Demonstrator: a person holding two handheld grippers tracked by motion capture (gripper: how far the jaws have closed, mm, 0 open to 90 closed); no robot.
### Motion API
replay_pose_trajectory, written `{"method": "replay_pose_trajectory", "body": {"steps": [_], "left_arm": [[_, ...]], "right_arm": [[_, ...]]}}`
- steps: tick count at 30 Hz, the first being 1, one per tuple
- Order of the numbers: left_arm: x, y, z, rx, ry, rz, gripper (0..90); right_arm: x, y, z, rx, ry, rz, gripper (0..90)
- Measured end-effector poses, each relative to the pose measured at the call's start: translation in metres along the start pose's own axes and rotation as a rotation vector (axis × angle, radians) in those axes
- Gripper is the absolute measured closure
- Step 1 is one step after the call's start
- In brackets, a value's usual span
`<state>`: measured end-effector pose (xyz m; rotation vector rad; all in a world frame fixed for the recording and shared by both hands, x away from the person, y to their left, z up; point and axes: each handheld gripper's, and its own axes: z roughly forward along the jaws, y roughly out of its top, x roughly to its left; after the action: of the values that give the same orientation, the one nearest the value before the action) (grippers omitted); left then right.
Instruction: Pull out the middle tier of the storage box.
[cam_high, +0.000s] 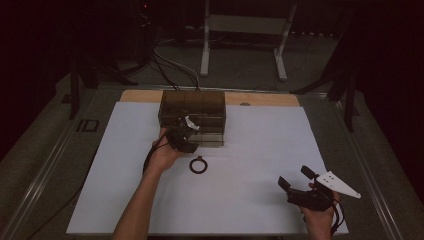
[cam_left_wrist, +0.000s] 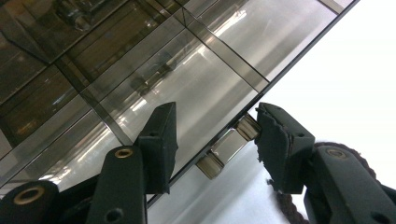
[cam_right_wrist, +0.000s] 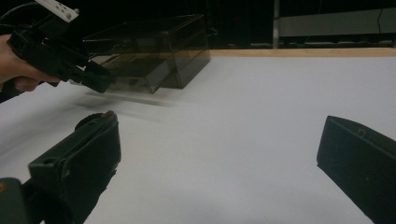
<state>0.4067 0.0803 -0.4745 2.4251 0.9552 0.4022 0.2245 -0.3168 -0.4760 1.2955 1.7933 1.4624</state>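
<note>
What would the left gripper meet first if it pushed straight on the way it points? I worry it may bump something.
Probably the smoky drawer box: the left gripper already straddles a drawer front's metal handle.

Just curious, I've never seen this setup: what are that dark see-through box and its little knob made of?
The box looks like smoke-tinted clear plastic, probably acrylic: glossy, with dividers visible through its walls. The knob looks like polished metal, silvery with bright reflections, though chromed plastic is possible.
</note>
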Motion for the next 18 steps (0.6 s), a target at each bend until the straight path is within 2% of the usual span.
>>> {"method": "replay_pose_trajectory", "body": {"steps": [17,18], "left_arm": [[-0.0034,-0.0009,0.0,0.003,-0.007,0.005,53.2],[-0.0056,-0.0002,0.0006,0.004,-0.007,0.015,53.2]], "right_arm": [[0.0003,-0.0001,0.0009,0.002,0.0,0.0,0.0],[0.0003,-0.0001,0.0009,0.002,0.0,0.0,0.0]]}}
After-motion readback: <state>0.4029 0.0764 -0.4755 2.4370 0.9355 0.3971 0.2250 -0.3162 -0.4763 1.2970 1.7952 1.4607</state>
